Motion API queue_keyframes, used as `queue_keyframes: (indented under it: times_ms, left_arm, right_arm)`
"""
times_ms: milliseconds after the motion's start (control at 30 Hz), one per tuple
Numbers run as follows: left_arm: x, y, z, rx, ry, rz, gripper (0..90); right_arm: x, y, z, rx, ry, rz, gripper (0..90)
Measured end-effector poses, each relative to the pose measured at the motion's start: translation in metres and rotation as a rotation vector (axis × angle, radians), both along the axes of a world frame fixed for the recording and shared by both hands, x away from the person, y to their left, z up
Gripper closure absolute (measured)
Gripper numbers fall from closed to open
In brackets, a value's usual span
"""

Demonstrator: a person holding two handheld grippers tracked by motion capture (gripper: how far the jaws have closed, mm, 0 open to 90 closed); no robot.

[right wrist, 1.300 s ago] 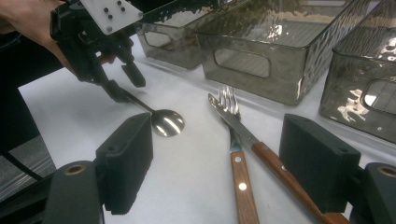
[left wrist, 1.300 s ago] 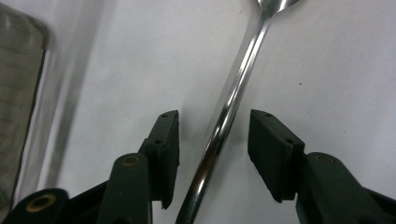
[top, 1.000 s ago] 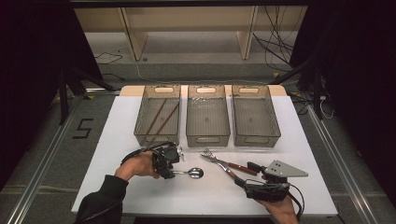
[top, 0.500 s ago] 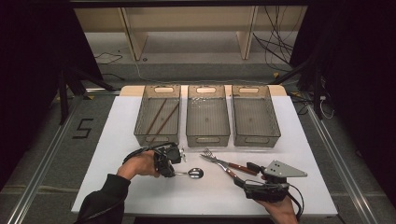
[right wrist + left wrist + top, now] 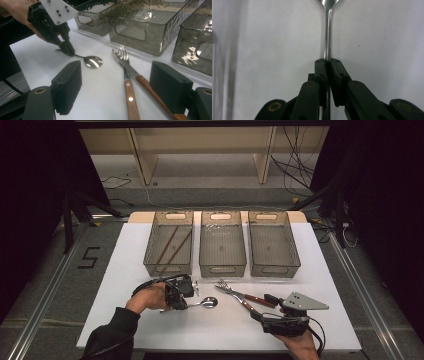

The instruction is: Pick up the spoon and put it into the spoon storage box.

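Jaws of the left gripper [image 5: 186,296] have just been closing and in the high view pinch the handle of the spoon [image 5: 206,303], which lies on the white table [image 5: 125,265] in front of the left bin [image 5: 169,242]; the right gripper [image 5: 267,300] sits wide open near the fork [image 5: 235,292] and knife [image 5: 260,301]. Left gripper view: both black pads clamp the spoon's thin handle [image 5: 328,37], bowl pointing away. Right gripper view: own jaws spread with nothing between the pads, fork [image 5: 125,65] and knife [image 5: 147,86] lying ahead, spoon [image 5: 93,61] flat on the table with the left gripper [image 5: 68,49] nipped on its handle.
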State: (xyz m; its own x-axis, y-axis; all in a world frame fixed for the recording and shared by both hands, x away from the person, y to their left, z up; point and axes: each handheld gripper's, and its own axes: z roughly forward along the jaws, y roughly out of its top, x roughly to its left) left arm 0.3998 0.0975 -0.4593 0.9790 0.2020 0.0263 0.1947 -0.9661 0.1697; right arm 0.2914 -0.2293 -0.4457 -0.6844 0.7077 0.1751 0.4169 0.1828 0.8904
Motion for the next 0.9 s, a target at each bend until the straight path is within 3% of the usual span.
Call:
queue_keyframes:
  times_ms: [567,900]
  left_arm:
    - [0.001,0.003,0.001,-0.016,-0.012,0.028,84.3]
    - [0.003,0.005,0.012,-0.063,-0.043,0.070,84.3]
  right_arm:
    - [0.000,-0.001,0.000,0.000,-0.002,-0.003,26.6]
    - [0.000,-0.002,0.000,0.002,-0.003,-0.004,26.6]
